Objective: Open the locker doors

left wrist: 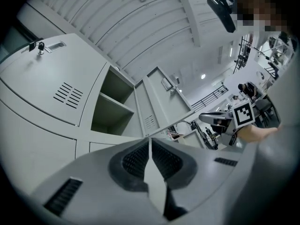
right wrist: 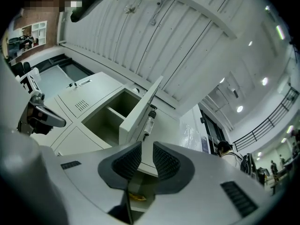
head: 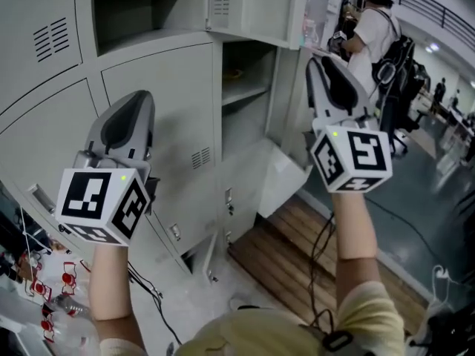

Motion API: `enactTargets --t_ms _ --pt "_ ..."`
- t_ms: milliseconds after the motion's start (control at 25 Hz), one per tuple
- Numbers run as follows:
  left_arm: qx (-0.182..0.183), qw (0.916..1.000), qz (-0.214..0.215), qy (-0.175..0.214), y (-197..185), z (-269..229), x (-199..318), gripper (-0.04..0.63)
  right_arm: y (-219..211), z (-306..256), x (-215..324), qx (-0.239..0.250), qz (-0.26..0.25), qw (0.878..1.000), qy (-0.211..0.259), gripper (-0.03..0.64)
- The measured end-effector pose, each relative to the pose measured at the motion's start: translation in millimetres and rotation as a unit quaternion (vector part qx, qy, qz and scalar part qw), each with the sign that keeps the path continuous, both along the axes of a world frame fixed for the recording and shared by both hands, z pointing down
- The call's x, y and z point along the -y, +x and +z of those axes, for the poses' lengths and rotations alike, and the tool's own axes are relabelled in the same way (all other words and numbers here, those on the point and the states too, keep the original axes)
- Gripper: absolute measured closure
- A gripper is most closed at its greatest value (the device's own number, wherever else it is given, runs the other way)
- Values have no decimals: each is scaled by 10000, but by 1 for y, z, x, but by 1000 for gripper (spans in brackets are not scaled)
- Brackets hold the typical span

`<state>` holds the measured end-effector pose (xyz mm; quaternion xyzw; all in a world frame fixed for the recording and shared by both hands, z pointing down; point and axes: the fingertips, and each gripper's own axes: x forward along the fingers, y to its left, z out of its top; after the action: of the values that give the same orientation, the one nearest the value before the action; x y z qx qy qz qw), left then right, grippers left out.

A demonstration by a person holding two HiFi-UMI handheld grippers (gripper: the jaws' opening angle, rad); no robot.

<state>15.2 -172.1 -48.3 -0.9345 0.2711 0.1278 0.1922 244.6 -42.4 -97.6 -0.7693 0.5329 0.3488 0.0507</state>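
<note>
A bank of grey lockers (head: 159,117) fills the left and middle of the head view. One upper door (head: 249,6) stands swung out, and the compartment (head: 249,73) below it is open, with a shelf inside. A lower door (head: 278,173) also hangs open. My left gripper (head: 133,99) is raised before a closed door, its jaws together on nothing (left wrist: 150,142). My right gripper (head: 318,61) sits just right of the open compartment. Its pads stand a narrow gap apart (right wrist: 146,146) with nothing pressed between them. The open upper door (right wrist: 138,111) shows a hanging key beyond them.
Keys sit in the locks of the closed lower doors (head: 229,202). A wooden slatted platform (head: 297,251) lies on the floor at the foot of the lockers. A person (head: 375,28) stands at the back right. A printed plastic bag (head: 52,273) lies at lower left.
</note>
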Motion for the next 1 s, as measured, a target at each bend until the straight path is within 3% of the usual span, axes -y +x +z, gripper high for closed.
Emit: enactTargets --t_ms 320,680,1000 --pt "-92 9993 -160 -336 -16 25 14 592 -12 48 14 300 -260 9990 -183 591" --pt "-122 9982 -134 -578 -16 55 17 592 -26 100 39 661 -614 9944 -541 606" --pt "-55 9970 -165 -755 -10 73 22 592 -32 132 57 703 -681 9917 -838 611"
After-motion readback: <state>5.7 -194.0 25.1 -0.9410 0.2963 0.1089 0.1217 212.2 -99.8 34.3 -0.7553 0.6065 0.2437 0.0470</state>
